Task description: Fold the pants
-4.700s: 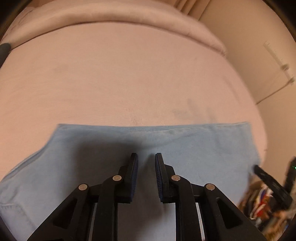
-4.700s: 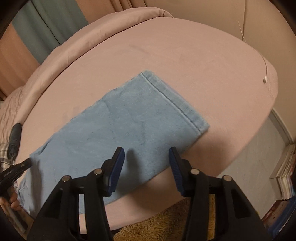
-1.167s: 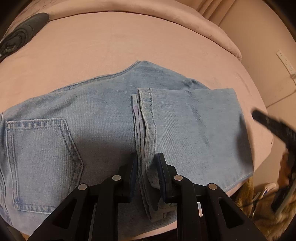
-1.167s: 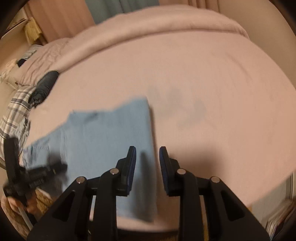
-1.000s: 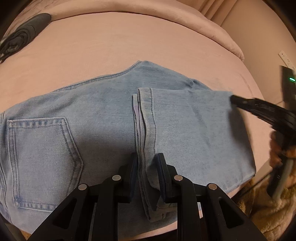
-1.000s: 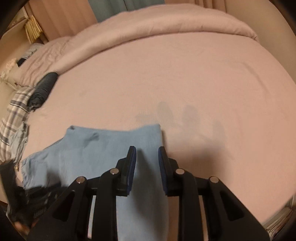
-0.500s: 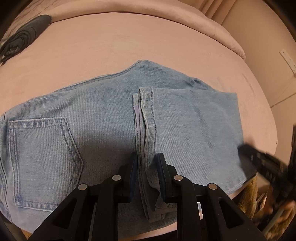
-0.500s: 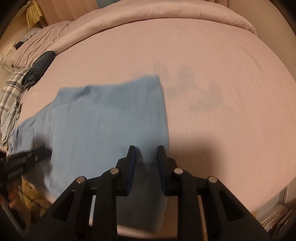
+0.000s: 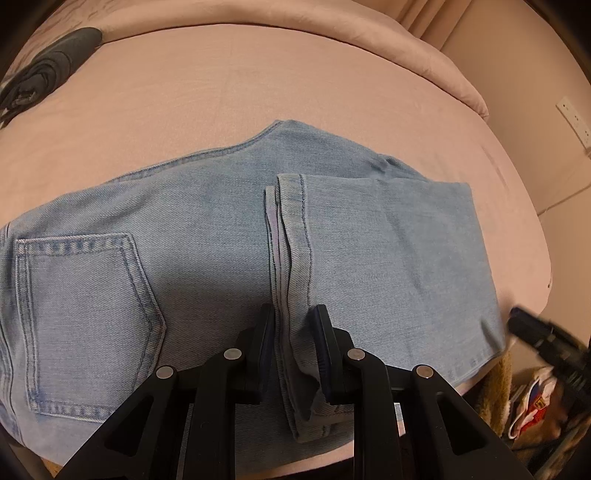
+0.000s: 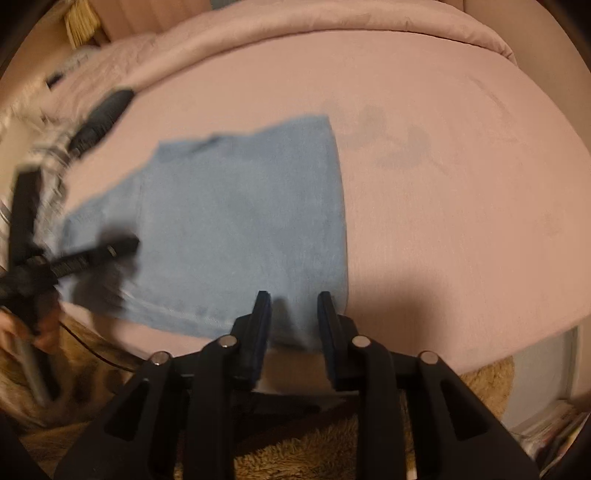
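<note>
Light blue jeans [image 9: 184, 229] lie folded on the pink bed [image 9: 221, 92], back pocket at the left and leg hems turned back over the middle. My left gripper [image 9: 293, 332] is at the near edge, shut on the hems [image 9: 291, 236], which bunch up between its pads. In the right wrist view the jeans [image 10: 240, 206] are blurred. My right gripper [image 10: 294, 314] is over their near right corner, at the fold; its jaws are opening, with denim showing between them and the pads apart from it. The left gripper [image 10: 92, 254] appears blurred at the left.
A dark grey bundle [image 9: 48, 70] lies at the bed's far left, and a rolled duvet [image 9: 332, 33] runs along the back. A shaggy tan rug [image 10: 314, 454] lies below the bed's near edge. The right gripper [image 9: 546, 343] shows blurred past the jeans' right end.
The right gripper swept from the fold's far corner to its near corner and its jaws widened. The left gripper and the hems it holds stayed put.
</note>
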The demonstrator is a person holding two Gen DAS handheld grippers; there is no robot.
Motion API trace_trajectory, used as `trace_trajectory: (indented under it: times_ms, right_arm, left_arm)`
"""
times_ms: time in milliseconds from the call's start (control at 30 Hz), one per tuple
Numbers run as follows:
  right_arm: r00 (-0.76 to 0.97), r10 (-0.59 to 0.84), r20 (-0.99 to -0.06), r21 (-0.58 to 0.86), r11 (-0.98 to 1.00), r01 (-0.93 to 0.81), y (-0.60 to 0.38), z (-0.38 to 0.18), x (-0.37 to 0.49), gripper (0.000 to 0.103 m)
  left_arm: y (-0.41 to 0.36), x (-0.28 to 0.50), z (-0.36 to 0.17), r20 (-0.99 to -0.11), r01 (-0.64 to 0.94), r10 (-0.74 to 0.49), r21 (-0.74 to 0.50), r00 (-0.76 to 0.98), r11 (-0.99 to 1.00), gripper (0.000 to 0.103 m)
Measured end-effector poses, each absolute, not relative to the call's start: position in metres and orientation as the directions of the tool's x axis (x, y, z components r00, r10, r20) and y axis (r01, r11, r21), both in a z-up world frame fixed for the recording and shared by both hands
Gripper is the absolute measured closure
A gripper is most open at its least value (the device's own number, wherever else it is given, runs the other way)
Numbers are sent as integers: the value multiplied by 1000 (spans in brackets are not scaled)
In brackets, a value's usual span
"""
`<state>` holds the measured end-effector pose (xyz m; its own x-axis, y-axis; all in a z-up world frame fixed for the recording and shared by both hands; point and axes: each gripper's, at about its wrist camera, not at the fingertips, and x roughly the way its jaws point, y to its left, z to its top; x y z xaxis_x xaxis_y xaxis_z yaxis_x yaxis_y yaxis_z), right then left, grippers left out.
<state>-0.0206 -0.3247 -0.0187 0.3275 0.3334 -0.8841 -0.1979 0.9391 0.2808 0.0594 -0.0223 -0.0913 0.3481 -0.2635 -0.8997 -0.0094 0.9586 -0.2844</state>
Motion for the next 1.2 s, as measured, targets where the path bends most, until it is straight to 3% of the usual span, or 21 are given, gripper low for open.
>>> trace_trajectory:
  times_ms: [67,233,367,433,467,567,767,833,933,1000,1133,1200]
  right_arm:
    - [338,353,-872,311,934,-173,-337,-17,-8,41]
    - [232,507,-830,481,862,-160,-344,-46,15,41]
    - [228,527,-819,507,850,-142,-339,-66,21,42]
    - [235,497,-835,476,868,-143,-339,-62,19,56]
    - [245,462,-852,440,887,-141,-339,-61,17,79]
    - [278,478,-833,455,878,-146,-339,-48,10,88]
    - [427,515,-743,473,856,-210,-346,18,-4,93]
    - [508,445,-737,398,894,-206,-354,40,-8,97]
    - [603,297,-740,275,952,-132,-378,53,-7,103]
    - [599,251,-760,278,959,-49,-398,51,-1,101]
    - [501,330,-800,349,935,-59,-408,31,-2,97]
    - [468,345,-814,358,932,-65,-405,20,-3,90]
  left_arm:
    - [-22,59,-91,-900,-10,-261,-283,349,959,81]
    - [-21,57,-90,-900,-8,-259,-279,350,960,81]
    - [-23,57,-89,-901,-6,-252,-272,353,962,81]
    - [-25,57,-89,-902,-7,-249,-269,353,963,81]
    - [-26,57,-88,-902,-8,-247,-267,353,964,81]
    - [-30,57,-86,-903,-6,-240,-259,356,966,81]
    - [-41,63,-75,-889,19,-277,-290,365,957,81]
    - [-47,65,-75,-878,39,-318,-327,357,944,81]
    - [-59,71,-82,-904,50,-251,-249,347,967,81]
    - [-61,72,-86,-907,52,-239,-236,347,970,81]
    - [-57,72,-83,-906,48,-250,-248,343,967,81]
    - [-52,72,-82,-908,33,-237,-240,346,970,81]
